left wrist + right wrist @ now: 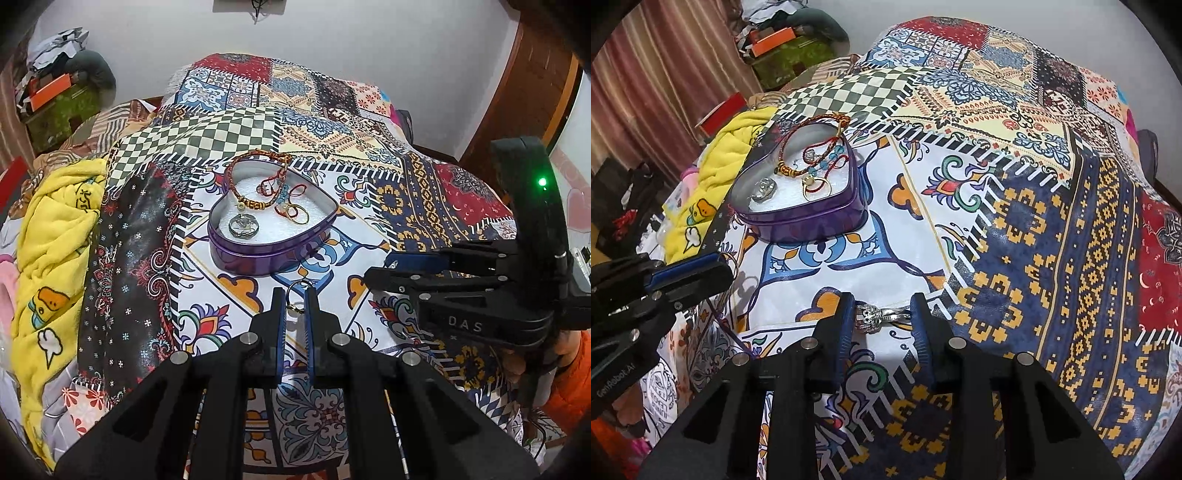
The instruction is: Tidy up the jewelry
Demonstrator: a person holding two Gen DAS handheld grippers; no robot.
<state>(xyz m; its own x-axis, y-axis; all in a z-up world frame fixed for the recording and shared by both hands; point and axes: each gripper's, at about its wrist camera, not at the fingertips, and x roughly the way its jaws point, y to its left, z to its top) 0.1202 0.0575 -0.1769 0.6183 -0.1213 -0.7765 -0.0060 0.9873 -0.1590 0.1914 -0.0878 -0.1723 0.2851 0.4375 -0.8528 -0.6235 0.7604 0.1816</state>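
A purple heart-shaped tin (271, 242) sits open on a patchwork cloth (424, 192), and everything here is placed relative to it. Inside, on white padding, lie a braided bracelet (255, 177) that runs up over the tin's far rim, a silver ring (242, 225) toward the near left wall, a gold hoop (301, 214) toward the right wall, and a red cord with blue beads (822, 164) between them.

The left gripper (295, 301) is just in front of the tin's near point, its fingers closed on a thin gold ring (297, 295) held upright above the cloth.

The right gripper (882, 314) is in front of the tin and to its right, well clear of it. Its fingers pinch a silver jewelled ring (873, 317) lying crosswise between them, with the ornate head against the left finger.

A yellow blanket (55, 251) is bunched to the tin's left, off the cloth's edge.
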